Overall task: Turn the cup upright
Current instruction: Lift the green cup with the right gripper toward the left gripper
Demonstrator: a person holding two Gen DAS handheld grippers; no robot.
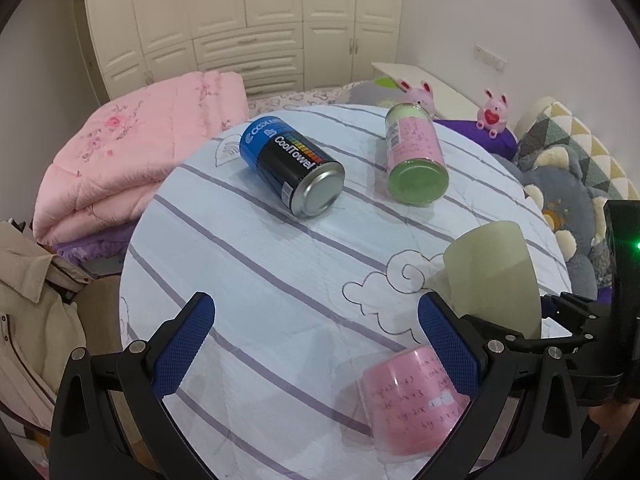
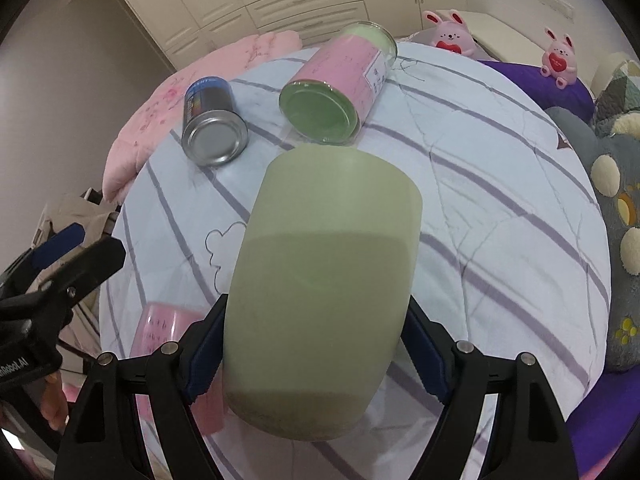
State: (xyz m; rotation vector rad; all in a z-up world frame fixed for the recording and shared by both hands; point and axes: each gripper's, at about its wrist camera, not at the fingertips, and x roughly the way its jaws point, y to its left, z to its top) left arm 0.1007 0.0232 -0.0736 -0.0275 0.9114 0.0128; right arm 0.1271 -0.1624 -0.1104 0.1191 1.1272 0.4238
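Note:
A pale green cup (image 2: pixel 328 280) is clamped between the blue pads of my right gripper (image 2: pixel 316 352), held above the striped quilt with one end toward the camera. The same cup shows in the left wrist view (image 1: pixel 492 276) at the right, with the right gripper's black frame behind it. My left gripper (image 1: pixel 316 344) is open and empty over the quilt, its right finger (image 1: pixel 448 340) next to a pink clear cup (image 1: pixel 412 400) lying on its side. That pink cup also shows at the lower left of the right wrist view (image 2: pixel 160 332).
A blue and black CoolTowel can (image 1: pixel 292 168) and a pink-labelled green jar (image 1: pixel 416 156) lie on their sides on the round quilt-covered surface (image 1: pixel 248 264). A folded pink blanket (image 1: pixel 132 148) lies at the left, plush toys (image 1: pixel 496 112) and cushions at the right.

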